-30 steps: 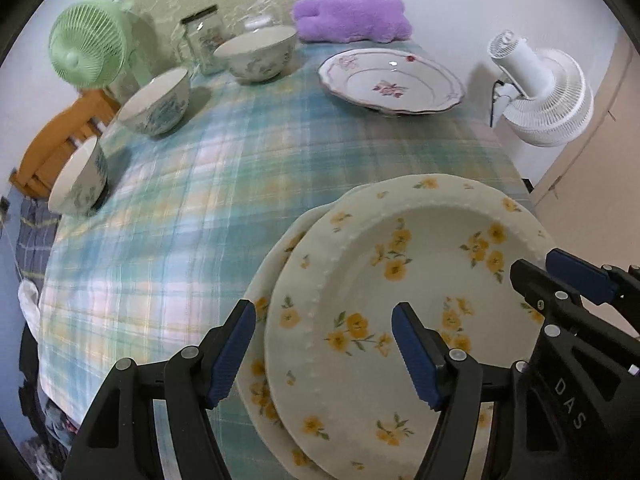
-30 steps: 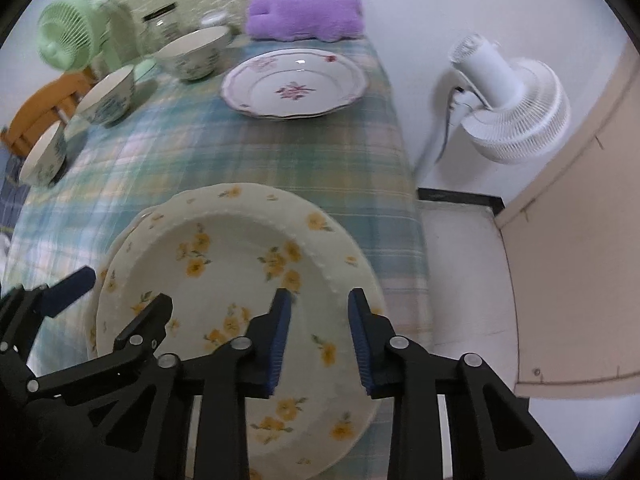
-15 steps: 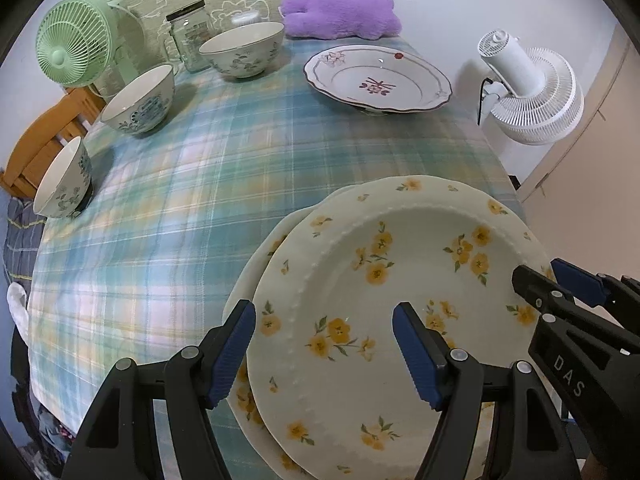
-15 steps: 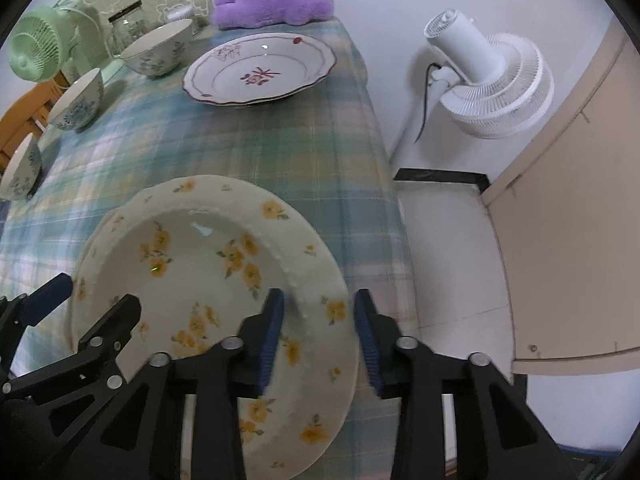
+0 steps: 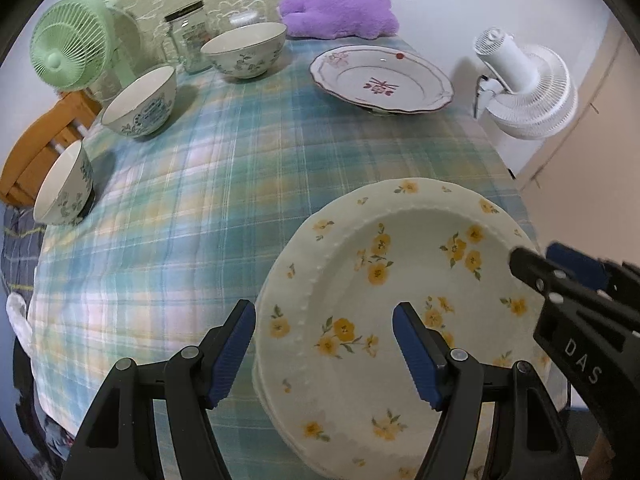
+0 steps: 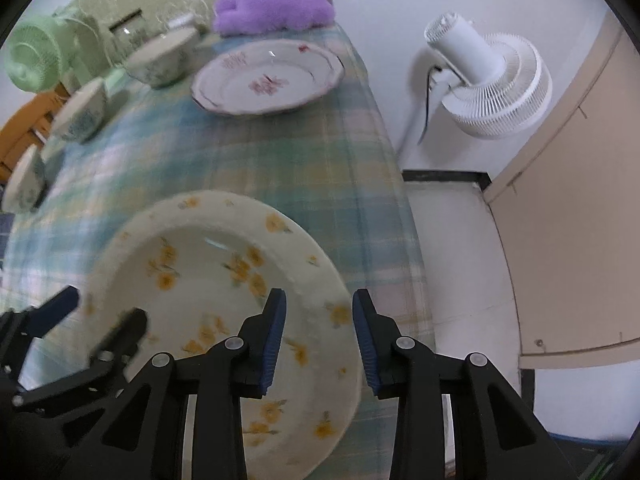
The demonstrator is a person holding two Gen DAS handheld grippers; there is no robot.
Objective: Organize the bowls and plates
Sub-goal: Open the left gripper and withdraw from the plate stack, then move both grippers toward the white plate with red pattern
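Two cream plates with yellow flowers (image 5: 400, 300) lie stacked one on the other at the table's near right corner. My left gripper (image 5: 324, 316) stands open astride the stack's left rim, and it shows at the left edge of the right wrist view (image 6: 102, 306). My right gripper (image 6: 320, 300) is over the stack's right rim (image 6: 344, 320); its jaws are opening, with the rim in the gap and neither pad pressing on it. A pink-flowered plate (image 5: 380, 78) sits at the far right. Three bowls (image 5: 244, 50) (image 5: 140, 102) (image 5: 64, 190) line the far left side.
The plaid tablecloth (image 5: 208, 208) drops off close to the stack's right side. A white fan (image 5: 524, 88) stands off the table to the right, and a green fan (image 5: 70, 56), a glass jar (image 5: 190, 38) and a purple plush (image 5: 336, 10) stand at the back. A wooden chair (image 5: 36, 148) is at the left.
The top flowered plate, earlier offset to the right of the lower one, now sits squarely over it. The right gripper's jaws have widened a little. The left gripper stays as wide as before.
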